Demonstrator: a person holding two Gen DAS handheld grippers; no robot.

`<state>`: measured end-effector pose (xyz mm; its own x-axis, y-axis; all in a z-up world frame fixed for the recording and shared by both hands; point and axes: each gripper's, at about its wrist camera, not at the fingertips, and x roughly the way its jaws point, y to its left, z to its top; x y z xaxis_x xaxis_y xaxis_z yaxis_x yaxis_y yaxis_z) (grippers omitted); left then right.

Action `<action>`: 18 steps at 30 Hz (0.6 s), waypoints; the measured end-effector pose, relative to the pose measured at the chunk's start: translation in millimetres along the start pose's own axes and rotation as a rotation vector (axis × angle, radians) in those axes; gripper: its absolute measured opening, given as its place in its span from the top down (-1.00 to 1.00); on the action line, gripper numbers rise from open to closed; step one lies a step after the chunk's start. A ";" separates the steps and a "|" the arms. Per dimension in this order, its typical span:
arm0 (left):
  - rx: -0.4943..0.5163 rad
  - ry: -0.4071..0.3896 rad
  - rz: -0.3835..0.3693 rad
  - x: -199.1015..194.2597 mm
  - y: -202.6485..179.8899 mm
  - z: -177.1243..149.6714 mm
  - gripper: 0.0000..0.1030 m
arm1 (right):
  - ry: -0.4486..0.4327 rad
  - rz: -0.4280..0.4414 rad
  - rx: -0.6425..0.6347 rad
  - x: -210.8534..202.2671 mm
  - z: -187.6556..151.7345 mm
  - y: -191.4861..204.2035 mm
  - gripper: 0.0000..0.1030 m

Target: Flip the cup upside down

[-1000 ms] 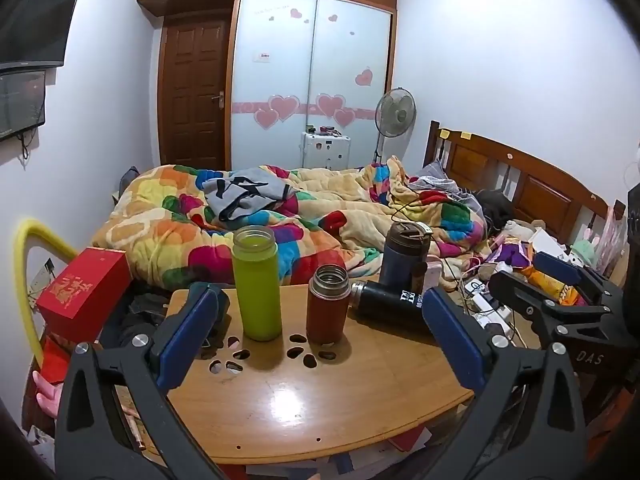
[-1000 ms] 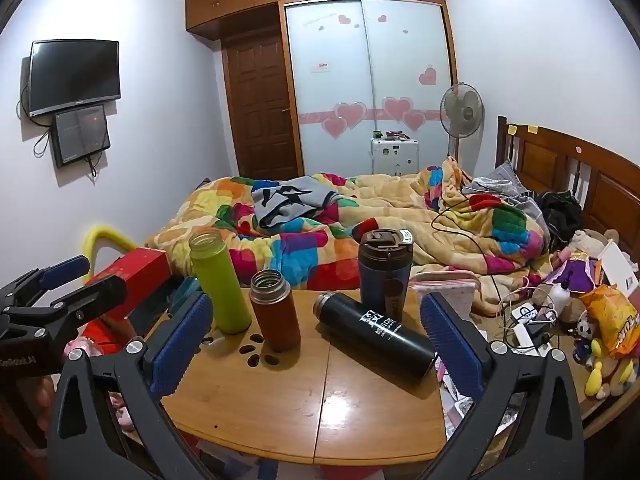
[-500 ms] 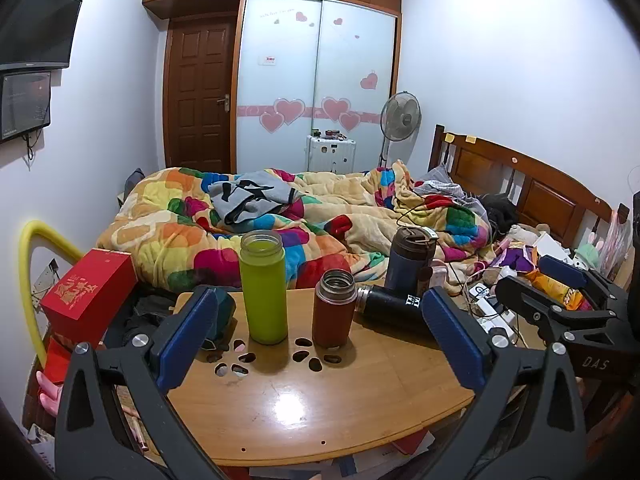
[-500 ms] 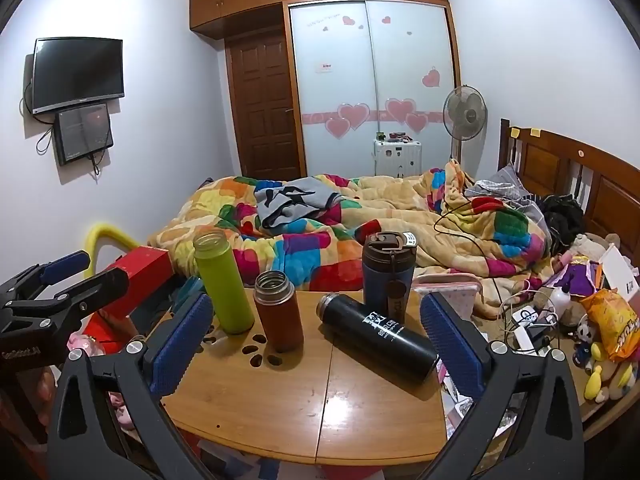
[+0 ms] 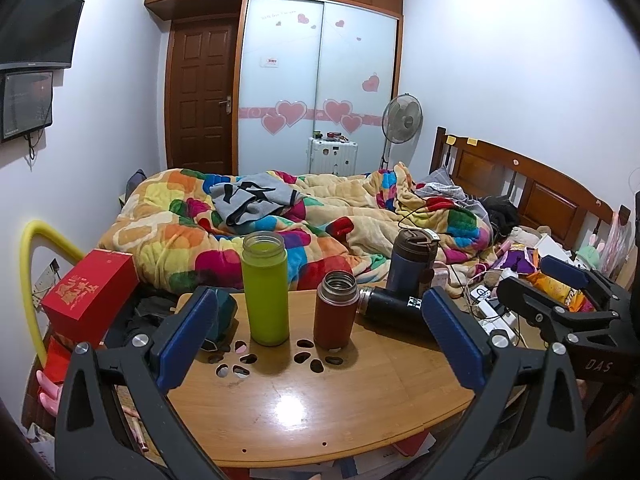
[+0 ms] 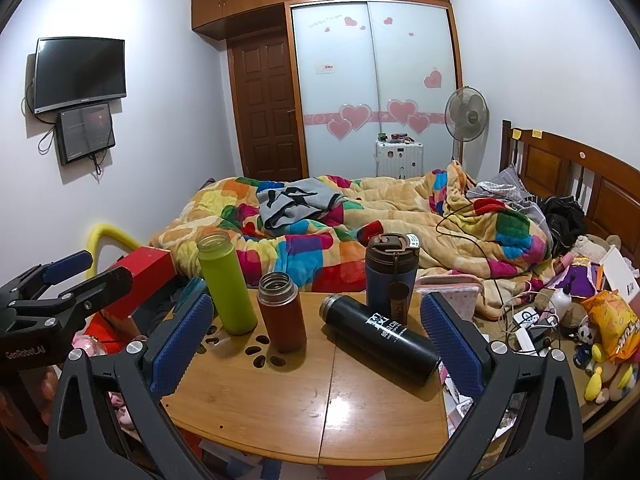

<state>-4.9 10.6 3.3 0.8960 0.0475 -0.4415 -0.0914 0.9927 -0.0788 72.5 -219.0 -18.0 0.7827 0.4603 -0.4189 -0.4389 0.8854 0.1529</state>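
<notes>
Several cups stand on a small wooden table (image 5: 304, 420) (image 6: 280, 412). A green cup (image 5: 266, 288) (image 6: 227, 282) and a red-brown cup (image 5: 335, 310) (image 6: 282, 312) stand upright with open mouths. A black cup (image 6: 380, 338) (image 5: 390, 308) lies on its side. A dark blue lidded tumbler (image 6: 392, 278) (image 5: 410, 266) stands behind it. My left gripper (image 5: 320, 340) is open and empty in front of the green and red-brown cups. My right gripper (image 6: 316, 344) is open and empty, facing the red-brown and black cups.
A bed with a colourful quilt (image 5: 280, 224) lies behind the table. A red box (image 5: 90, 292) sits at the left. Toys, cables and snack bags (image 6: 580, 316) clutter the right. The table has paw-shaped cutouts (image 6: 260, 354).
Both grippers have drawn back and risen a little, so the cups sit slightly lower and farther in each view. Nothing on the table has moved.
</notes>
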 end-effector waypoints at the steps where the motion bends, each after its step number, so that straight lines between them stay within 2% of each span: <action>1: -0.002 -0.001 0.001 0.2 0.5 -0.5 -1.00 | 0.000 0.000 -0.001 -0.5 -0.2 -0.7 -1.00; 18: 0.016 -0.012 -0.005 -3.8 -6.4 -3.0 -1.00 | -0.006 0.001 -0.002 -4.5 8.5 3.7 -1.00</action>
<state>-9.1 3.8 2.8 0.9017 0.0441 -0.4302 -0.0806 0.9945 -0.0669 71.2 -217.2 -7.9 0.7848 0.4615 -0.4137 -0.4406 0.8848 0.1513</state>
